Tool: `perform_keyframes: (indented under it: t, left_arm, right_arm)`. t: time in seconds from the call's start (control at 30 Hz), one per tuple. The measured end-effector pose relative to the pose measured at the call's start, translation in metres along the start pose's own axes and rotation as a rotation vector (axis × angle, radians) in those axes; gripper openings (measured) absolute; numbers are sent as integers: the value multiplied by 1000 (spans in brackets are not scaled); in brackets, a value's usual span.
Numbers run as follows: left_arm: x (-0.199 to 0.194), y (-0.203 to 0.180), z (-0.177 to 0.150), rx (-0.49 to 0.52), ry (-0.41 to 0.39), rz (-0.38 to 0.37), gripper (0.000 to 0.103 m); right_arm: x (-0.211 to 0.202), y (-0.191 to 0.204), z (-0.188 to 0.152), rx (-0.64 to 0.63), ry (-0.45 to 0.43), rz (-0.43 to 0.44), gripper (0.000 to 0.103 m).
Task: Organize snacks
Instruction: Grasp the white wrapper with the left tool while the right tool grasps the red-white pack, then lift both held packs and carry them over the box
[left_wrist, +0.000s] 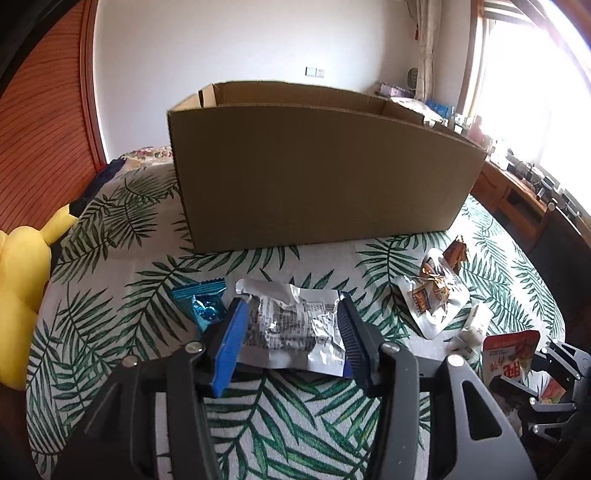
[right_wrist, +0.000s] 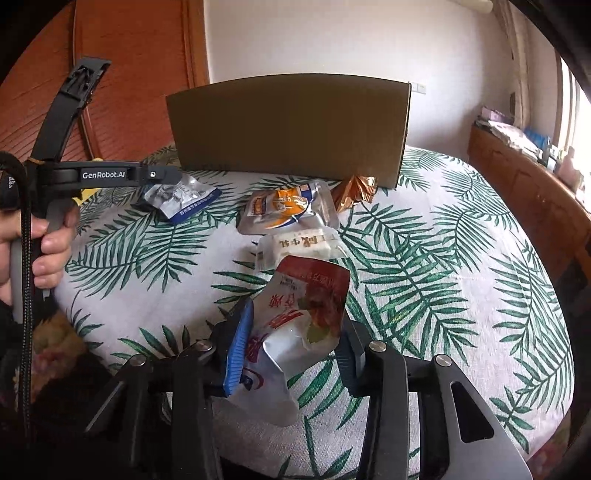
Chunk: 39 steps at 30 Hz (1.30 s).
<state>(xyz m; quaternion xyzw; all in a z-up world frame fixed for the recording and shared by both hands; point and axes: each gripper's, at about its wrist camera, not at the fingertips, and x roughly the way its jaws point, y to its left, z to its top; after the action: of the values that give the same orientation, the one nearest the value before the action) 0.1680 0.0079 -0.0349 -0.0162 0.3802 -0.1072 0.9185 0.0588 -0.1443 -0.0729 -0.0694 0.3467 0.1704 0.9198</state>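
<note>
My left gripper (left_wrist: 291, 332) is shut on a crumpled silver snack packet (left_wrist: 295, 332), just above the leaf-print bed cover. The packet also shows in the right wrist view (right_wrist: 181, 199). My right gripper (right_wrist: 291, 339) is shut on a red and white snack pouch (right_wrist: 303, 317), which also shows in the left wrist view (left_wrist: 508, 354). A large open cardboard box (left_wrist: 317, 177) stands on the bed beyond both grippers. A blue candy packet (left_wrist: 203, 302) lies left of the silver packet. A silver-orange pouch (right_wrist: 288, 210), a white packet (right_wrist: 299, 243) and a gold wrapper (right_wrist: 354, 192) lie ahead of the right gripper.
A yellow plush toy (left_wrist: 22, 280) sits at the bed's left edge. A red-brown wooden wardrobe (right_wrist: 140, 74) stands behind the bed. A wooden desk with clutter (right_wrist: 524, 177) runs along the right side under a bright window.
</note>
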Motion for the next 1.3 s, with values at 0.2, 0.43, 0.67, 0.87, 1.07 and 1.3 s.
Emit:
perform_keyframes:
  t: [0.2,0.43,0.67,0.87,1.07,1.3]
  left_arm:
    - [19,-8,0,75,34,47,67]
    - [31,-22,-4,149,93,76,79]
    - [31,-23,-4,139,91,81,70]
    - [20,-17,-5,119,57,75,20]
    - [7,-10,-10,79,41,23,19]
    - [-6,-18,-6,86,18,-6,20]
  right_arm:
    - [2,-3,2,-3,-3,10,41]
    - [3,-5,2,-10,-9,22,41]
    - [4,-7,2,-13,-13,32,41]
    - [3,-10,3,-5,-14,42,39]
    - [0,-16,7,7,-16,60,32]
    - [-5,-24,16,26,-30,64,28]
